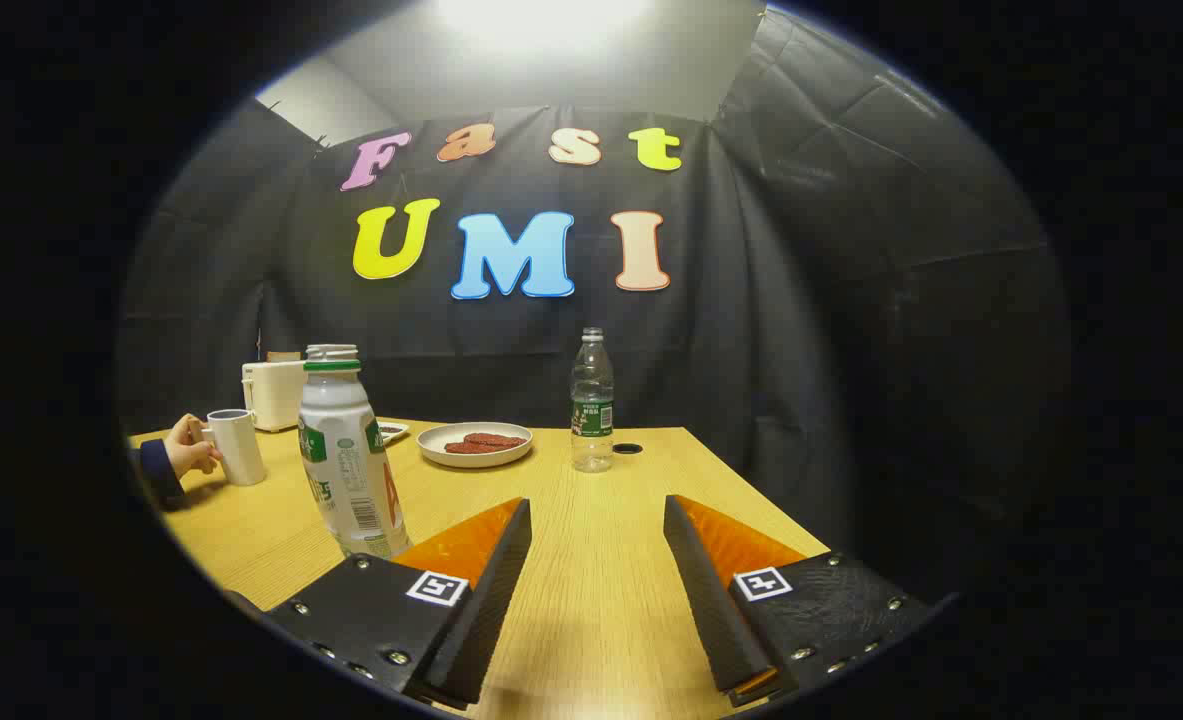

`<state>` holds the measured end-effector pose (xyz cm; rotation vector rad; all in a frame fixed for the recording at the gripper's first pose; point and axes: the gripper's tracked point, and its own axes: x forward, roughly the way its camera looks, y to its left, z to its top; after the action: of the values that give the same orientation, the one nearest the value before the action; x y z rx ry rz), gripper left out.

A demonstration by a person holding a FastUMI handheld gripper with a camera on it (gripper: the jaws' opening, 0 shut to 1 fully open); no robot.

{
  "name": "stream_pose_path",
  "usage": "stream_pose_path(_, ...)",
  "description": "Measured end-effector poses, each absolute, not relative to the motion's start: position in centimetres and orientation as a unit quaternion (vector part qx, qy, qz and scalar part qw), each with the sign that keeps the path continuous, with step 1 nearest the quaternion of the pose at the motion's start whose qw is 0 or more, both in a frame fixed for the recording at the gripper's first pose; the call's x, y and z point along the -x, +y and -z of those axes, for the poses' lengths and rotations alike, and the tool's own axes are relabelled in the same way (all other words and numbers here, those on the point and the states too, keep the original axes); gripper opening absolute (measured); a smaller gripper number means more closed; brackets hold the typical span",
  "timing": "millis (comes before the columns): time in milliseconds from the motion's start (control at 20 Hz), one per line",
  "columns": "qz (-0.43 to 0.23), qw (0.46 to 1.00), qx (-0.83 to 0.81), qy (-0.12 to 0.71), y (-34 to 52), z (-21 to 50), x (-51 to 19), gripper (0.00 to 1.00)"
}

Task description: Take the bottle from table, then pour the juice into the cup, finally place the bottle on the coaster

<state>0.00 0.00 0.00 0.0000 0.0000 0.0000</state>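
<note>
The gripper [596, 590] has its two fingers wide apart, and there is nothing between them but bare table [601, 620]. It holds nothing.

The bottle [349, 455] for the juice looks like the white one with the green ring at its neck. It stands upright on the table, just to the left of the left finger and a little ahead of it. Its cap seems to be off, so it is likely ready to pour. The fingers are spread wide, probably so the fat bottle can fit between them. To take it, the gripper needs to swing left first.

The cup [238, 446] is farther off on the left. A person's hand [191, 447] touches the cup, maybe to keep it steady or to put it in place. I cannot see a coaster for sure. A small dark round spot lies on the far table, near the clear water bottle [592, 402], but it is too small to tell what it is.

A plate [475, 445] with reddish food sits in the middle, far from the fingers. A pale toaster [273, 394] stands behind the cup.

The task looks like it is only at its start.
</note>
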Motion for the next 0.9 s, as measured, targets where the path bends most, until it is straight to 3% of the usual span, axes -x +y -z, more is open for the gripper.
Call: stream_pose_path(900, 0.001, 1.0, -0.007, -0.003, -0.46, 0.06, -0.39, 0.86)
